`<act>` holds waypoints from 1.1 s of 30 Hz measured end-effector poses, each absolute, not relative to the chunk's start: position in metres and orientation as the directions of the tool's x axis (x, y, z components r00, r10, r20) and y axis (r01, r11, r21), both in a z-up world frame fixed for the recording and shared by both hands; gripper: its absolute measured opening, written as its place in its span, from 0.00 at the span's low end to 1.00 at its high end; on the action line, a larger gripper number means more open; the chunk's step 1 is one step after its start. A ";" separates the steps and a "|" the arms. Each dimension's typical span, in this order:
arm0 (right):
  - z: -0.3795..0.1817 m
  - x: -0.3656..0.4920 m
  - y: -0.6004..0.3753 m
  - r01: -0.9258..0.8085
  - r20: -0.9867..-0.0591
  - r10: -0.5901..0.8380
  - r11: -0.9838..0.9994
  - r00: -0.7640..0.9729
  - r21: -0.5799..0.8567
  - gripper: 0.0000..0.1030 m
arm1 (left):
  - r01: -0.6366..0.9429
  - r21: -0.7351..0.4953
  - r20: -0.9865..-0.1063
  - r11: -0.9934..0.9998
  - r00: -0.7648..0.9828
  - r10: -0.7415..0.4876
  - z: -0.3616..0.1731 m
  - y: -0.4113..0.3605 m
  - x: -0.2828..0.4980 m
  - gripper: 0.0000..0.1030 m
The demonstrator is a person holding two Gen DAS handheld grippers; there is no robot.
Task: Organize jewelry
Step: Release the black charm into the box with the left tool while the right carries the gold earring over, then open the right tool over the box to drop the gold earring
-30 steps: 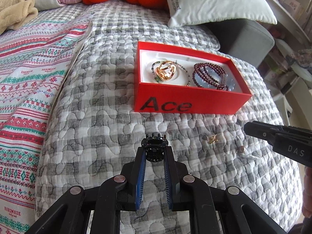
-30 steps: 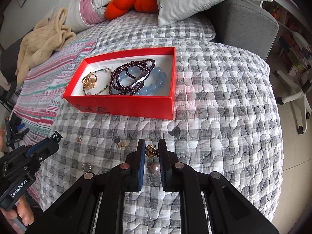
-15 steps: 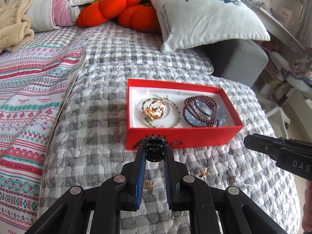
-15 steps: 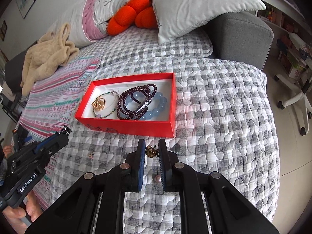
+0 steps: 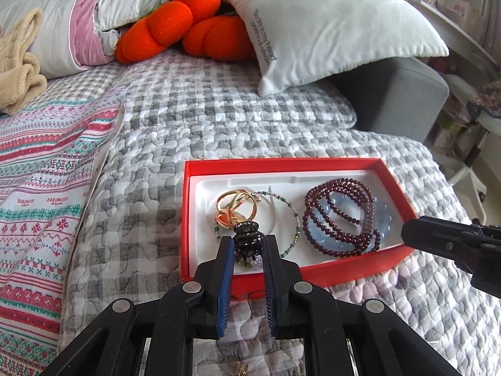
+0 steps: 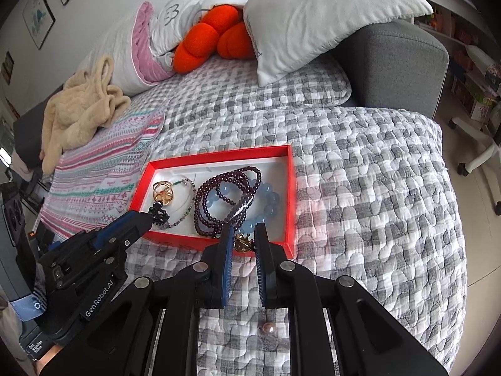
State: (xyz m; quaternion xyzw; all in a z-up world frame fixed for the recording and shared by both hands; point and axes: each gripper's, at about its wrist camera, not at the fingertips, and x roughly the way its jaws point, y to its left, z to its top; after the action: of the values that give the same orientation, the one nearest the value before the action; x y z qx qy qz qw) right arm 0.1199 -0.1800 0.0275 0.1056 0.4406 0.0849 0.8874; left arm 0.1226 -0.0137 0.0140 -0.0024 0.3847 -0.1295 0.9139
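A red box (image 5: 360, 274) (image 6: 289, 188) with a white liner lies on the grey checked quilt. It holds a gold ring piece (image 5: 236, 208) (image 6: 162, 189), a thin beaded bracelet (image 5: 291, 206), a dark red bead strand (image 5: 338, 210) (image 6: 225, 194) and a pale blue bead bracelet (image 6: 269, 197). My left gripper (image 5: 247, 242) (image 6: 150, 216) is shut on a black beaded ring (image 5: 247, 235) (image 6: 158, 213), held over the box's front left part. My right gripper (image 6: 244, 241) (image 5: 407, 233) is shut on a small gold earring (image 6: 242, 242) at the box's front right corner.
A pink pearl (image 6: 269, 329) lies on the quilt under my right gripper. A small gold piece (image 5: 239, 368) lies under my left gripper. White pillows (image 5: 328, 22), an orange plush (image 5: 188, 28), a beige blanket (image 6: 78, 106) and a striped cover (image 5: 37, 172) lie behind and to the left.
Both grippers have moved forward from the quilt to the box, each still holding its piece. The left one now hangs over the box's inside.
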 end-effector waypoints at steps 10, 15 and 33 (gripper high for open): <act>0.027 0.128 -0.187 -0.054 -0.761 0.237 0.965 0.605 0.257 0.14 | 0.232 -0.083 -0.691 0.969 0.687 -0.224 0.024 -0.014 0.115 0.43; 0.027 0.132 -0.190 -0.043 -0.761 0.235 0.964 0.605 0.263 0.14 | 0.217 -0.071 -0.703 0.974 0.682 -0.203 0.030 -0.008 0.099 0.56; 0.023 0.149 -0.187 -0.024 -0.780 0.221 0.966 0.585 0.256 0.18 | 0.180 -0.076 -0.770 0.981 0.614 -0.173 0.015 0.014 0.086 0.68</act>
State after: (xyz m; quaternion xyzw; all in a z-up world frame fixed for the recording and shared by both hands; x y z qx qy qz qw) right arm 0.1490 -0.1869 0.0226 0.1095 0.4501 0.0695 0.8835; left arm 0.0857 0.0136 0.0148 0.0045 0.4282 -0.0982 0.8983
